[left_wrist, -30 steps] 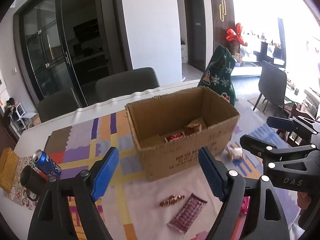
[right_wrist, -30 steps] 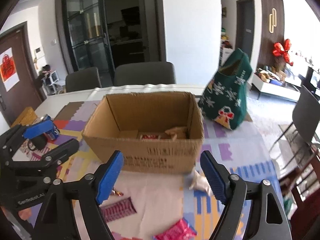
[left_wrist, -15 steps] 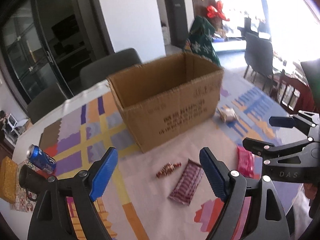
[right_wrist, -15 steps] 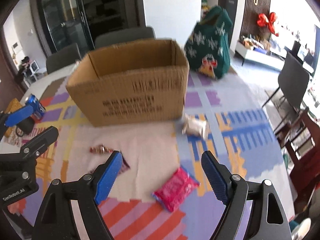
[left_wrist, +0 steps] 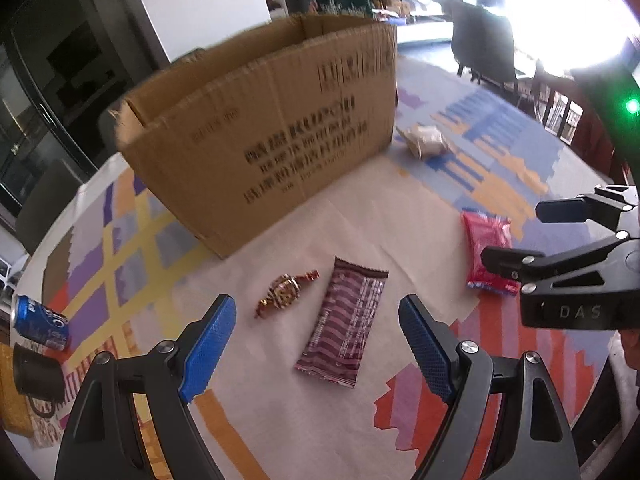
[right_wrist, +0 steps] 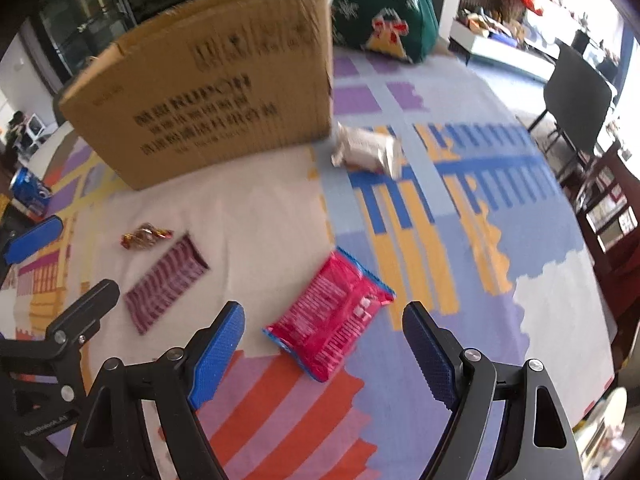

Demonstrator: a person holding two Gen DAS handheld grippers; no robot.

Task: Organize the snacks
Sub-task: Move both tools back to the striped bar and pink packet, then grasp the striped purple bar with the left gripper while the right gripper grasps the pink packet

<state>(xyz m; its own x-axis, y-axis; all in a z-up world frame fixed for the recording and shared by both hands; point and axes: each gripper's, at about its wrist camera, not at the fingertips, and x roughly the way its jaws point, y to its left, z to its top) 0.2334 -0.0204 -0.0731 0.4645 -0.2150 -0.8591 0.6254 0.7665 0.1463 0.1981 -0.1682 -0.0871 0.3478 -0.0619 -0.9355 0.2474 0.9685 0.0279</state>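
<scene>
My left gripper (left_wrist: 316, 344) is open and empty above a maroon striped snack bar (left_wrist: 343, 327), with a gold-red wrapped candy (left_wrist: 285, 293) just left of it. My right gripper (right_wrist: 324, 350) is open and empty above a red snack packet (right_wrist: 330, 322), which also shows in the left wrist view (left_wrist: 488, 253). A white snack packet (right_wrist: 366, 149) lies by the right corner of the open cardboard box (right_wrist: 216, 88). The box (left_wrist: 272, 132) stands behind the snacks; its inside is hidden. The maroon bar (right_wrist: 166, 280) and candy (right_wrist: 145, 236) also show in the right wrist view.
A colourful patterned cloth (right_wrist: 460, 220) covers the table. A blue soda can (left_wrist: 38, 322) lies at the left edge beside a dark mug (left_wrist: 34, 374). A green Christmas bag (right_wrist: 384, 8) stands behind the box. Dark chairs (right_wrist: 576, 100) stand to the right.
Both grippers have dropped lower and closer to the table, so the box's inside is now out of sight. The snacks on the cloth now lie between the open fingers.
</scene>
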